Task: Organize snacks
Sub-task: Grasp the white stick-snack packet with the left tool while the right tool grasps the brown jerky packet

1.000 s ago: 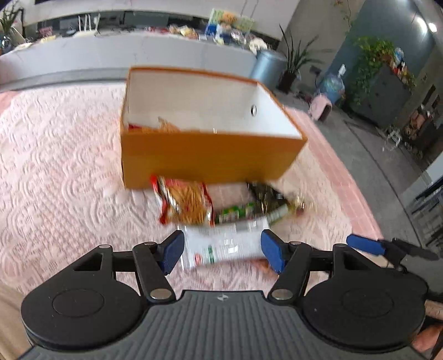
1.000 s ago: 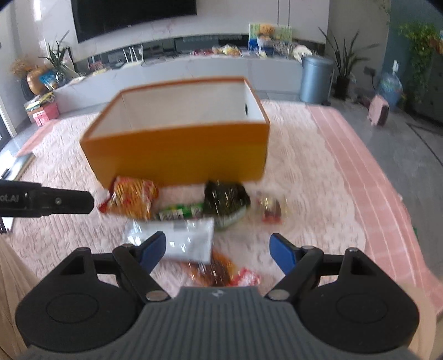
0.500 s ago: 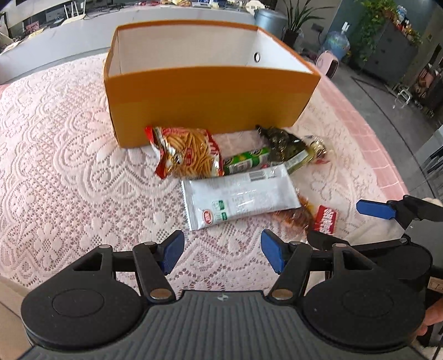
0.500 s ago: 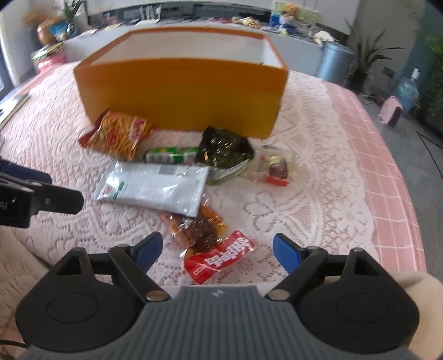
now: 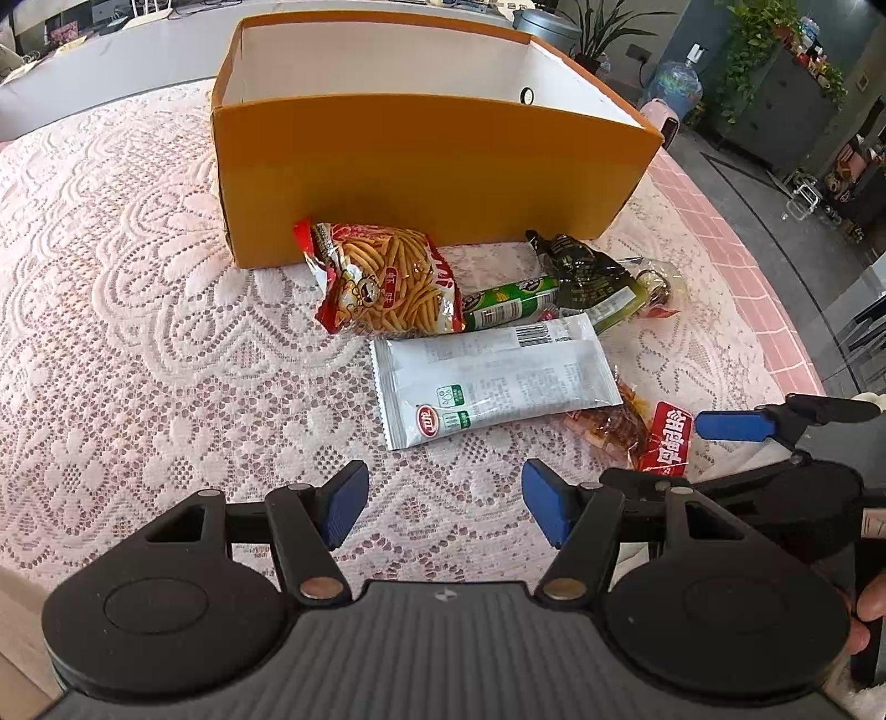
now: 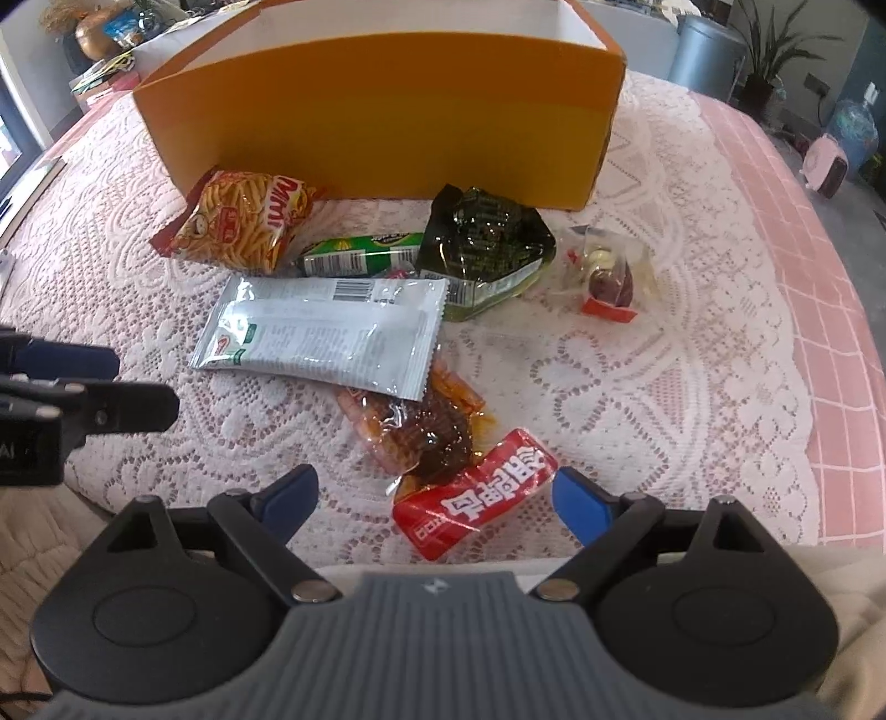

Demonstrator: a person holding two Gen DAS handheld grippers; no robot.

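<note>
An open orange box (image 5: pixel 432 160) (image 6: pixel 382 111) stands on the lace cloth, with snacks strewn before it. They are a red stick-snack bag (image 5: pixel 387 282) (image 6: pixel 243 221), a green tube pack (image 5: pixel 509 302), a dark seaweed pack (image 6: pixel 482 243), a long white packet (image 5: pixel 493 382) (image 6: pixel 326 332), a clear date pack (image 6: pixel 609 271) and a red spicy-strip pack (image 6: pixel 476 493) (image 5: pixel 667 437). My left gripper (image 5: pixel 446 504) is open over bare cloth, just short of the white packet. My right gripper (image 6: pixel 434 501) is wide open, the red spicy-strip pack lying between its fingers, unpressed.
The pink lace tablecloth (image 5: pixel 138 343) covers the table; its checked edge (image 6: pixel 819 310) runs along the right. Each gripper shows at the side of the other's view. Behind the box are a grey counter, a bin (image 6: pixel 703 50) and potted plants.
Both grippers have sunk toward the table and tipped down, so the snacks now fill the views. The right jaws have spread a little wider. No snack has moved.
</note>
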